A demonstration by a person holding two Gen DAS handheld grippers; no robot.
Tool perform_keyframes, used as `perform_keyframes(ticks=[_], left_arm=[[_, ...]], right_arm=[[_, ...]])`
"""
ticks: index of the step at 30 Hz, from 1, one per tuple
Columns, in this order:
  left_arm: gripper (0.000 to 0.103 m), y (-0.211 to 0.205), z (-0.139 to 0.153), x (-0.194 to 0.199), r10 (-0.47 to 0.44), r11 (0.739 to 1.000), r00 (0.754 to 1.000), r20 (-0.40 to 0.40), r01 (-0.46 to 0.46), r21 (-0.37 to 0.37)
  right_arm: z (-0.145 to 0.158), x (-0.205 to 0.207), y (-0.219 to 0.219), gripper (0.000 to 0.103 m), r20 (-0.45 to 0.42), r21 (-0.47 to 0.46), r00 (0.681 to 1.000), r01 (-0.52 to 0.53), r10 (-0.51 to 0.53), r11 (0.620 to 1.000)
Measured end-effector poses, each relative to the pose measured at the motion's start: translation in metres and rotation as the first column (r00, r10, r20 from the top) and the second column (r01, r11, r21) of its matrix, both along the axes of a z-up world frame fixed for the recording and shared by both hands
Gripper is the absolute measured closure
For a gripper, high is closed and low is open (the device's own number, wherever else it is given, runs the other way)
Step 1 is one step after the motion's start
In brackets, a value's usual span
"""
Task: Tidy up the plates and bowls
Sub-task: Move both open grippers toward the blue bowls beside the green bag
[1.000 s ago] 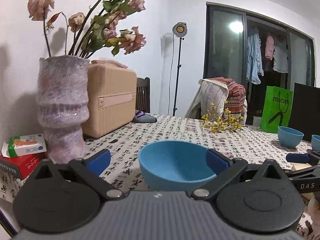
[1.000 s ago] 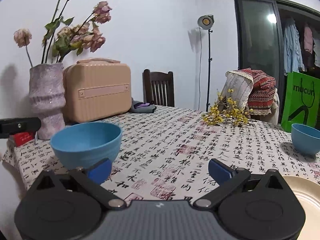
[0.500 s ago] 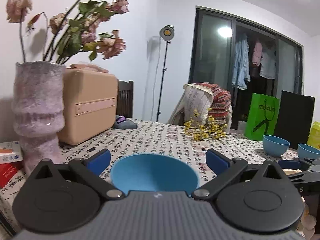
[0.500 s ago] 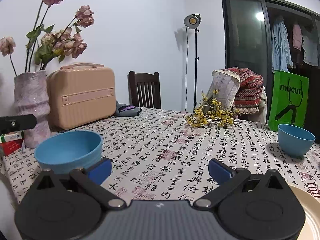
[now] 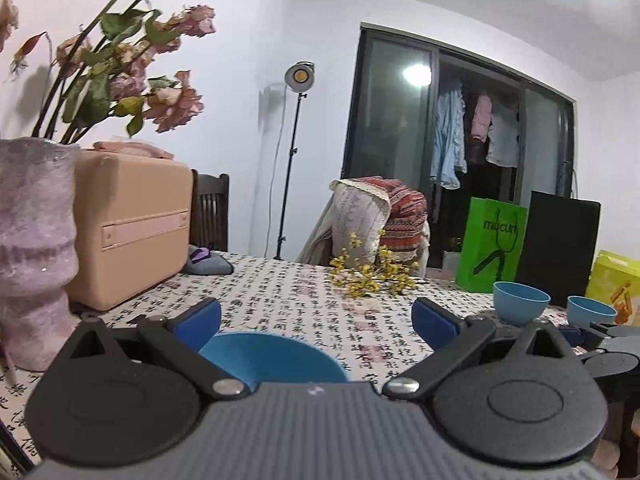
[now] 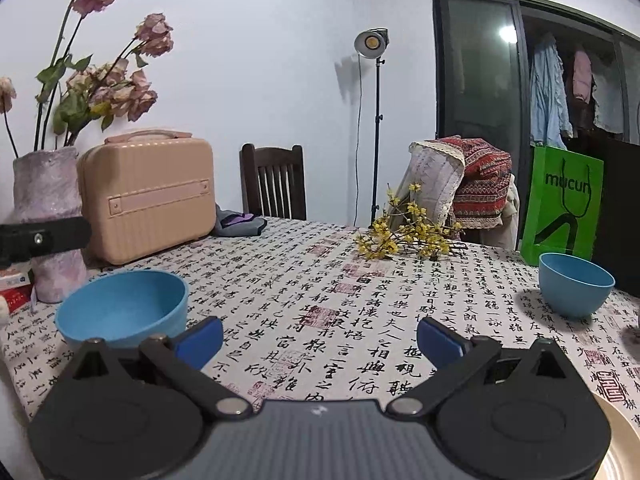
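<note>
A large blue bowl [image 5: 272,356] stands on the patterned tablecloth right under my left gripper [image 5: 316,316], whose blue pads are spread wide above its rim, holding nothing. The right wrist view has this bowl [image 6: 124,312] at the left, beside the left gripper's black body [image 6: 40,236]. My right gripper [image 6: 320,334] is open over bare cloth. A smaller blue bowl [image 6: 576,284] stands far right, and a cream plate [image 6: 620,440] shows at the bottom right corner. The left wrist view shows two small blue bowls [image 5: 520,304] [image 5: 591,312] at the far right.
A purple vase [image 6: 44,216] with dried roses and a beige case [image 6: 148,196] stand at the table's left. Yellow flower sprigs [image 6: 404,236] lie mid-table. A green bag [image 6: 564,204] and a black panel stand at the far right. A chair [image 6: 274,184] stands behind.
My left gripper has moved forward over the big blue bowl, which has sunk lower in its view. The right gripper has drifted a little to the right. Both stayed open.
</note>
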State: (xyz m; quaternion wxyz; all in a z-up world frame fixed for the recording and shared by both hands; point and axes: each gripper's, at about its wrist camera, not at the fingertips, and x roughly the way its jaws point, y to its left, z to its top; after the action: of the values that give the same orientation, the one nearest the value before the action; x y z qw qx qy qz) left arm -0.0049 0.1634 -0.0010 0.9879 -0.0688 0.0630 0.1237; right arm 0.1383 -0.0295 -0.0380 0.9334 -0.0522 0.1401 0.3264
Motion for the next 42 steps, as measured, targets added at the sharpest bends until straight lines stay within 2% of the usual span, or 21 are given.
perform_keyframes(ticks=[6,19,42], left_arm=[[0.0,-0.011,0.001,0.002,-0.027,0.999,1.0,-0.002,0.027,0.036],[0.0,-0.03,0.007,0.018,-0.091,0.996,0.996,-0.011,0.092,0.022],[0.0,-0.077,0.009,0.039,-0.171,0.985,0.984,-0.054,0.171,0.01]], right_arm=[[0.002,0.0,-0.005,0.0,-0.022,0.019,0.999,0.025,-0.025,0.999],[0.012,0.002,-0.03,0.0,-0.025,0.081,0.997,0.081,-0.079,0.993],[0.014,-0.001,-0.117,0.0,-0.017,0.12,0.968,0.249,-0.249,0.961]])
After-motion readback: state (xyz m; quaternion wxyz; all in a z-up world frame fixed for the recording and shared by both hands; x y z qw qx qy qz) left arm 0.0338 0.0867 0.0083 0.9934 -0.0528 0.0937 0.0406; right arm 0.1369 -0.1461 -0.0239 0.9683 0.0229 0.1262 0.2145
